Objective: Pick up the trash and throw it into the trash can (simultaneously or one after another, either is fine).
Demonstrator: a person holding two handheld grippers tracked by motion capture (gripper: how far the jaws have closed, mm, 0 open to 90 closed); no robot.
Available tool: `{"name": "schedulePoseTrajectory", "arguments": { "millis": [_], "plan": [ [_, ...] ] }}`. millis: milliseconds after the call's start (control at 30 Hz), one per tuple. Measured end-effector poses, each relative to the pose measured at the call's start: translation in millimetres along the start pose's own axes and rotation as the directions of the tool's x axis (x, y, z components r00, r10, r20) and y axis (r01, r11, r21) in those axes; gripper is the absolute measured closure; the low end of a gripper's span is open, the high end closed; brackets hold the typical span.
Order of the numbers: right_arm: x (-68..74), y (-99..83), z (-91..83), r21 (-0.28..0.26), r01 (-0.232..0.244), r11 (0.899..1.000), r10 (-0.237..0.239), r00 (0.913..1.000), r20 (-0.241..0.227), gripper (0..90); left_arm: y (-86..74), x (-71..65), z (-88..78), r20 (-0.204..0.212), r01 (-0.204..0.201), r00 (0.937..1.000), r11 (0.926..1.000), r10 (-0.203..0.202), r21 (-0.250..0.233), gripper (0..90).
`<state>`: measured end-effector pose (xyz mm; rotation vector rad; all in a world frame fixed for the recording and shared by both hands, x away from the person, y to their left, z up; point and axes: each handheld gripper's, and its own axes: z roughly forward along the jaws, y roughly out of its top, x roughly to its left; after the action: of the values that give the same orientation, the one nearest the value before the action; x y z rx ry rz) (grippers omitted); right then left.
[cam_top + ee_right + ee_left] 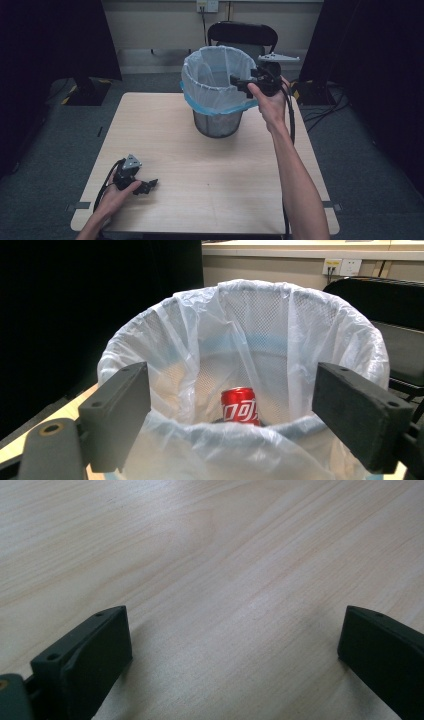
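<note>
Hovering at the rim of the lined bin [215, 90], right gripper [239, 83] spread wide and empty; red can [240, 406] upright at the bin's bottom, straight ahead and below. Left gripper [146, 186] open, well away from the bin.

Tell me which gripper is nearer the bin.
Right. The right gripper hangs open at the rim of the bin, aimed inside where a red can lies. The left gripper rests on the table, well short of the bin.
</note>
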<state>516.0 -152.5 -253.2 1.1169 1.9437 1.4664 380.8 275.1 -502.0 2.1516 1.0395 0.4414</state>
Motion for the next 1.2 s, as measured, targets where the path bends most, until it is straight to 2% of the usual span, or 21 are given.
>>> {"name": "schedulePoseTrajectory", "arguments": {
  "millis": [200, 633, 800, 967, 1067, 1200],
  "plan": [
    [1.9, -3.5, -11.2, 0.002, 0.006, 1.0, -0.006, 0.9999, 0.01, 15.3, 0.0, 0.0, 0.0, 0.0, 0.0, 1.0, 1.0, 0.0, 0.001, 0.4],
    [-3.7, -22.6, -26.3, 0.024, -0.024, 0.999, 0.024, 0.9996, 0.013, 14.7, 0.0, 0.0, 0.0, 0.0, 0.0, 1.0, 1.0, 0.0, 0.0, 0.4],
    [-4.0, -35.0, -33.8, 0.038, -0.011, 0.999, 0.01, 0.9995, 0.029, 14.7, -0.2, -0.7, -0.4, -0.005, 0.006, 1.0, 1.0, -0.006, 0.003, 0.5],
    [-3.7, -47.4, -39.5, 0.063, -0.021, 0.998, 0.018, 0.9987, 0.048, 14.7, -0.3, -0.8, -0.6, -0.008, 0.006, 1.0, 1.0, -0.006, 0.003, 0.5],
    [-4.0, -55.3, -43.0, 0.075, -0.029, 0.997, 0.026, 0.9987, 0.044, 14.7, -0.2, -0.8, -0.6, -0.008, 0.006, 1.0, 1.0, -0.006, 0.003, 0.5],
    [-3.5, -66.0, -47.1, 0.089, -0.022, 0.996, 0.015, 0.997, 0.076, 14.8, -0.3, -0.9, -0.5, -0.006, 0.008, 1.0, 1.0, -0.007, 0.003, 0.5]
  ]
}}
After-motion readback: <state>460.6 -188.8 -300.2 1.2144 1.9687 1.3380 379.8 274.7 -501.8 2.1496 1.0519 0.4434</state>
